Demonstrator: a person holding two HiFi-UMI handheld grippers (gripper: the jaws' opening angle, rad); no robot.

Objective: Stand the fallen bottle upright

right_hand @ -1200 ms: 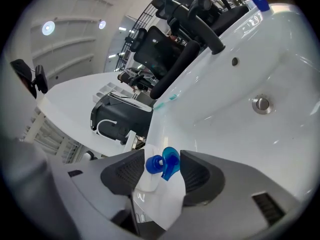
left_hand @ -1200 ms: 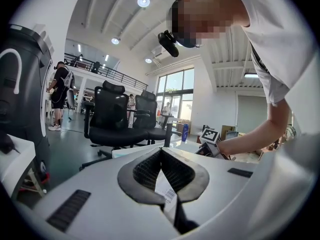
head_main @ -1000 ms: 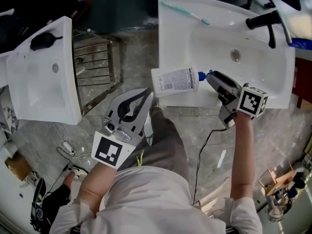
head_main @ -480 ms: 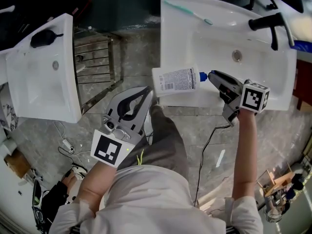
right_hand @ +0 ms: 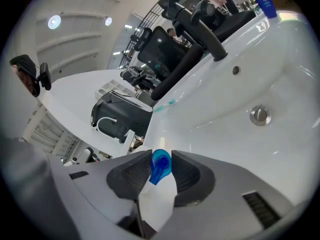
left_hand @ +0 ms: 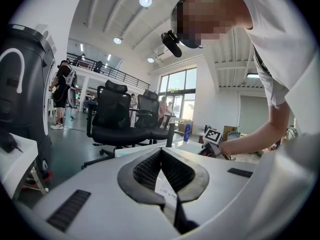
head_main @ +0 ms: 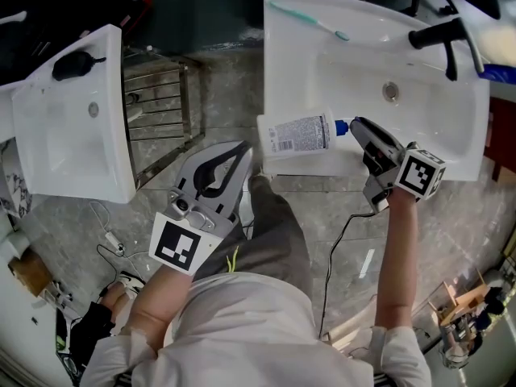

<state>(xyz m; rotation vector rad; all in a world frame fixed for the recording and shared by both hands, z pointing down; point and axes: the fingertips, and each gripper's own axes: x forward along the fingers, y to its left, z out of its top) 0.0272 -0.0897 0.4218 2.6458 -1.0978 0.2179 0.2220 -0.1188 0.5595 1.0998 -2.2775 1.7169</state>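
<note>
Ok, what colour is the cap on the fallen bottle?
Blue. The cap shows best in the right gripper view.

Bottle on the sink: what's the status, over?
Right gripper jaws just closing on the blue cap. Left gripper shut, empty, tips near the bottle base. It lies sideways on the sink front rim. Toothbrush far back, clear.

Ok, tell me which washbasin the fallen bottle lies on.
The washbasin at the head view's right, with the black tap and toothbrush; the bottle lies on its front rim. The other washbasin has none.
</note>
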